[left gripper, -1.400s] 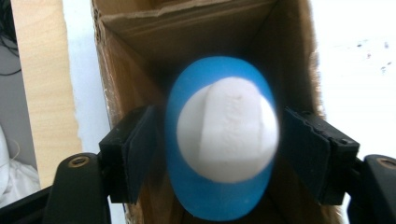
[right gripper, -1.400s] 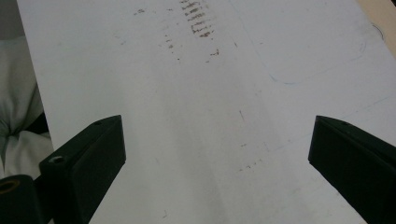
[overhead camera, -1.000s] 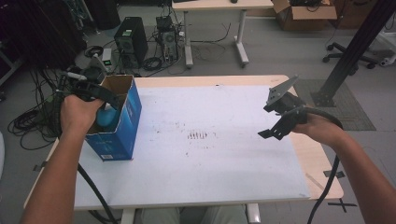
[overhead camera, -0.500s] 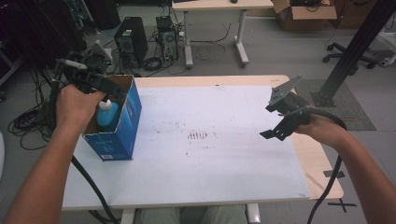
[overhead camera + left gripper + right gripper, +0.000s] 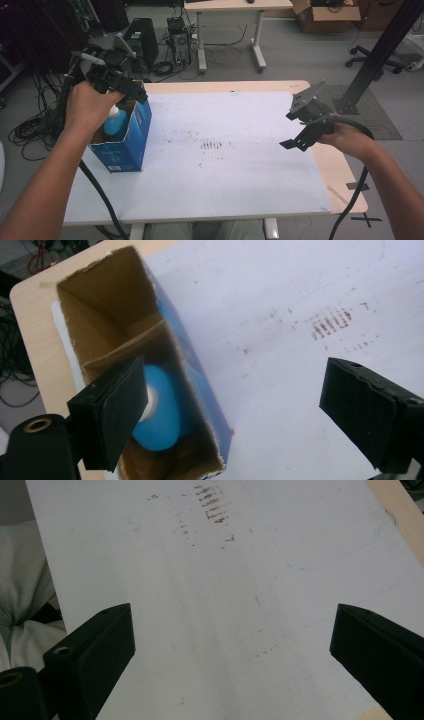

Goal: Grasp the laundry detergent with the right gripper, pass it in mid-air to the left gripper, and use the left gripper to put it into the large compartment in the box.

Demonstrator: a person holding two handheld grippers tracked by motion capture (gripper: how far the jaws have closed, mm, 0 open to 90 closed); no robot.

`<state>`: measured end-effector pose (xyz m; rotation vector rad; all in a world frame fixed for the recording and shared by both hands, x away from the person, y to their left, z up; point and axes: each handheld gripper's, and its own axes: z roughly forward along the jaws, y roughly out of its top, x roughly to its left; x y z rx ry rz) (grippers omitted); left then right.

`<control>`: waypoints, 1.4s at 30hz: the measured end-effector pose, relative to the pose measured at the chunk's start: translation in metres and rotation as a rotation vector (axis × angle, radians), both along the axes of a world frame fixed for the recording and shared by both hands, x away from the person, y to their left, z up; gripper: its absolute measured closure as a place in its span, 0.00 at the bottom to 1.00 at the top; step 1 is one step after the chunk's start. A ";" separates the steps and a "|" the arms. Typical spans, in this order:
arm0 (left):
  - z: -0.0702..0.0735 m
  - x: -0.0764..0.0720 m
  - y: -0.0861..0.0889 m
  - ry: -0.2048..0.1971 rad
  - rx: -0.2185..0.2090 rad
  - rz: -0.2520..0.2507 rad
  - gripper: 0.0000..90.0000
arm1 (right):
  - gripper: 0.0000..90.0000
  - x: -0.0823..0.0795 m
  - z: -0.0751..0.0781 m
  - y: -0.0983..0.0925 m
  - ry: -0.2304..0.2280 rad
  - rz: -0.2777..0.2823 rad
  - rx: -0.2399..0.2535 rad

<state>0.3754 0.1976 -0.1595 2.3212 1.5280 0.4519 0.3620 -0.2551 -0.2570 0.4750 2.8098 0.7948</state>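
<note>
My left hand-held gripper (image 5: 117, 85) hangs over the open top of the blue cardboard box (image 5: 131, 145), which stands upright near the left edge of the bench (image 5: 240, 200). Its jaws have just been opening and now stand wide apart with nothing between them; in the left gripper view one jaw sits over the box mouth and the other out over the white bench top. Down inside the box, in the compartment nearer to me, stands the blue bottle (image 5: 160, 412) with its white neck, upright and free of my pads. A cardboard divider (image 5: 125, 342) crosses the box behind the bottle, and the compartment beyond it looks bare brown card as far as I can see. From the high view the bottle's light blue shoulder (image 5: 116, 125) shows just below my left hand (image 5: 90, 107), pressed close to the inner wall of the box. My right hand-held gripper (image 5: 300, 131) hovers well apart from all this, above the right part of the bench, its jaws also spread wide and clamped on nothing; in the right gripper view I see bare white surface between them. A patch of dark smudged marks (image 5: 212, 145) lies on the bench roughly between the box and my right hand (image 5: 345, 137). A black cable (image 5: 350, 205) trails back from the right gripper toward me.
</note>
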 end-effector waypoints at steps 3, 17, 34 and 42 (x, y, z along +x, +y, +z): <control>0.004 -0.001 -0.008 -0.008 0.009 -0.027 0.13 | 0.04 -0.001 0.001 -0.001 -0.005 -0.001 0.001; 0.018 -0.002 -0.041 -0.023 0.024 -0.134 0.10 | 0.05 -0.003 0.005 -0.005 -0.012 -0.010 0.003; 0.010 0.021 -0.099 0.012 0.052 -0.336 0.08 | 0.05 -0.001 0.008 -0.005 -0.003 -0.019 -0.007; 0.002 0.034 -0.114 0.037 0.062 -0.402 0.08 | 0.05 0.002 0.007 -0.004 0.006 -0.021 -0.013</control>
